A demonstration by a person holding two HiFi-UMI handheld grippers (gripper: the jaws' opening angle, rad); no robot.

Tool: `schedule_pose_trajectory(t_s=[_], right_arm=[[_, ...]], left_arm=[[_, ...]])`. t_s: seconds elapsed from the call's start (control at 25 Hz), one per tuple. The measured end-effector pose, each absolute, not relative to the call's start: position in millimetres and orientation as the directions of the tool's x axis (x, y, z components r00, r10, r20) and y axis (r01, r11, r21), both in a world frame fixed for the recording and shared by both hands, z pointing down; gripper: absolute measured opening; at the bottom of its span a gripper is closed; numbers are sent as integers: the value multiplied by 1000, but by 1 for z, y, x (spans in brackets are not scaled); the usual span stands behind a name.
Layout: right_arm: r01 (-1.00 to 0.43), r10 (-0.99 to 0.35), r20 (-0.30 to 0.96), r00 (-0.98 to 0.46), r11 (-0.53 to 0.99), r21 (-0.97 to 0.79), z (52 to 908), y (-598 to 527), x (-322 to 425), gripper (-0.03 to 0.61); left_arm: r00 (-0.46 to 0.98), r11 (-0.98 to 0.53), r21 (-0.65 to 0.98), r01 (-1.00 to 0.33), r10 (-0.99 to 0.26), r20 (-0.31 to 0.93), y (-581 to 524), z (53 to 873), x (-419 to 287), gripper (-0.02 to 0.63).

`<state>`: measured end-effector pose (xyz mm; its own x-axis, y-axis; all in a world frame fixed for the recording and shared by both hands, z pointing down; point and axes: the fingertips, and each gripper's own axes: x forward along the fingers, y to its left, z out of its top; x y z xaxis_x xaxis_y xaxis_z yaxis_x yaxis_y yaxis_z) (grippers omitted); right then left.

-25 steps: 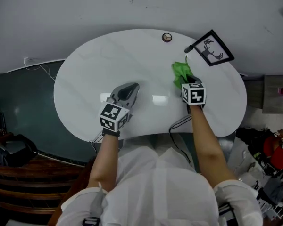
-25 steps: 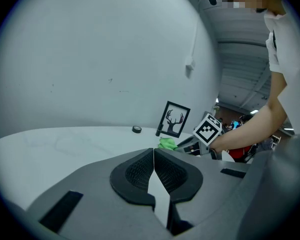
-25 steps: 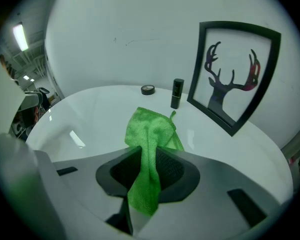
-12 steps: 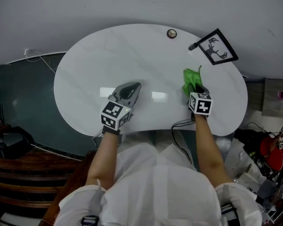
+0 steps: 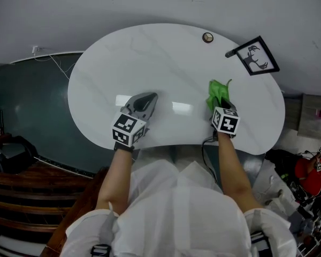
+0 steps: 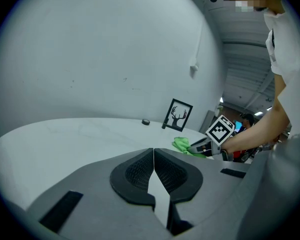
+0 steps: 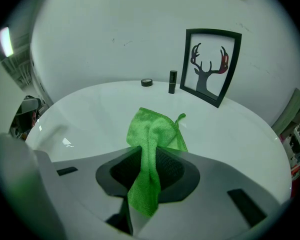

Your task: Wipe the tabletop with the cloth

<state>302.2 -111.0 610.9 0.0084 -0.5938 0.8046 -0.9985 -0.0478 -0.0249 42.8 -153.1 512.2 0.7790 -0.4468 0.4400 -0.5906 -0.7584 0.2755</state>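
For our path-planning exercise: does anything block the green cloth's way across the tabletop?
Little. The green cloth, clamped in the right hand-held gripper, lies on bare tabletop. A framed deer picture, a black cylinder and a round object stand at the far edge; the left hand-held gripper is to the cloth's left.

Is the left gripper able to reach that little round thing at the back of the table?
Probably yes. Only bare tabletop lies between the left gripper and the little round thing. It sits near the far edge, so it would mean a long stretch.
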Motion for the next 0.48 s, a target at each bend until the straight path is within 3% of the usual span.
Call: schedule_pose_trajectory(t_s=[0.48], right_arm=[[-999, -586, 809, -42, 32, -28, 609, -126, 218, 78]], left_arm=[[759, -732, 275, -623, -481, 438, -153, 509, -17, 17]])
